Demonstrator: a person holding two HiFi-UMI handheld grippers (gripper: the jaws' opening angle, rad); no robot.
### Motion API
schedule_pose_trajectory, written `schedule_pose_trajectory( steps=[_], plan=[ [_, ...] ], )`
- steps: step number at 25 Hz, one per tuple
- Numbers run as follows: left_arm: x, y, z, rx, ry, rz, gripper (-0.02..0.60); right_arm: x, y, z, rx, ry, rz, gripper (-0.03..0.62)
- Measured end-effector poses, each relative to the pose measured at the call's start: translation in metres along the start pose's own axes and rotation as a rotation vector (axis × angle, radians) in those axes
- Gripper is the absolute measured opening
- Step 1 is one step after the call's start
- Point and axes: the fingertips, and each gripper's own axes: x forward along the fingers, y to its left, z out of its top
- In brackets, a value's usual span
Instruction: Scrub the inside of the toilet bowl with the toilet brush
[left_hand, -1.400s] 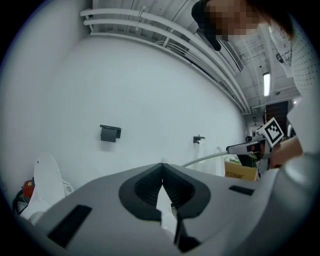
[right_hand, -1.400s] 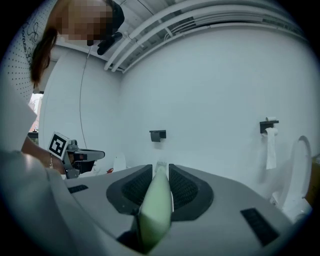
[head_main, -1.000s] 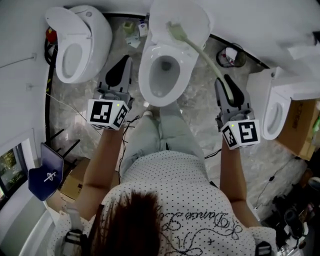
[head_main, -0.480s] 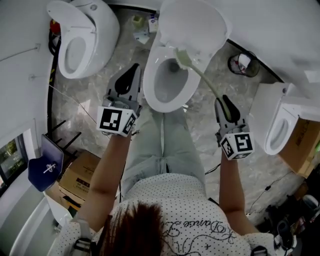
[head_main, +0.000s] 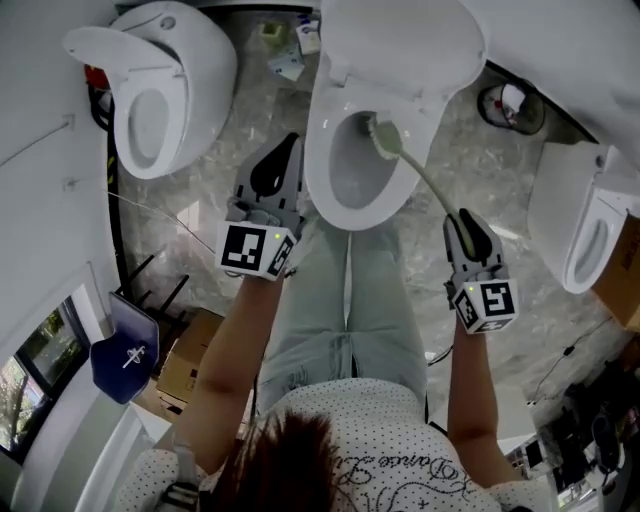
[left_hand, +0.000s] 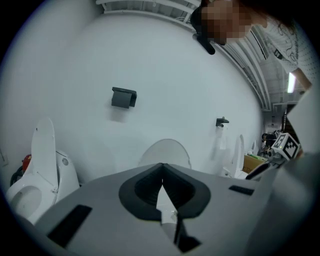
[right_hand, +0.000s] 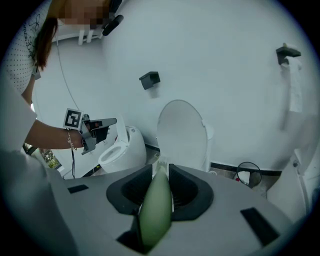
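Observation:
The middle toilet (head_main: 340, 205) stands with its lid (head_main: 400, 45) up. The pale green brush head (head_main: 383, 137) rests at the back right of the bowl's inside, by the rim. Its long handle (head_main: 430, 185) runs down to my right gripper (head_main: 466, 220), which is shut on it. In the right gripper view the green handle (right_hand: 156, 210) fills the gap between the jaws, pointing at the raised lid (right_hand: 182, 135). My left gripper (head_main: 287, 152) hangs just left of the bowl, shut and holding nothing; its jaws meet in the left gripper view (left_hand: 161, 181).
A second toilet (head_main: 150, 90) stands at the left and a third (head_main: 590, 230) at the right. A small bin (head_main: 510, 105) sits behind on the right. A cardboard box (head_main: 190, 350) and a blue object (head_main: 120, 355) lie at the lower left. The person's legs stand before the bowl.
The brush head has come down from the raised lid into the bowl's back right. My left gripper has moved closer to the bowl's left side. The head view has shifted.

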Motion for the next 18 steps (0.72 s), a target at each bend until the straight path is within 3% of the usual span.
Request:
schedule_pose_trajectory(
  steps=[9, 18],
  plan=[
    [0.039, 0.008, -0.061, -0.036, 0.054, -0.099, 0.003, 0.047, 0.006, -0.074, 0.101, 0.088, -0.029, 0.115],
    [0.069, 0.031, -0.129, -0.043, 0.066, -0.082, 0.003, 0.108, -0.023, -0.120, 0.188, 0.050, -0.089, 0.115]
  ],
)
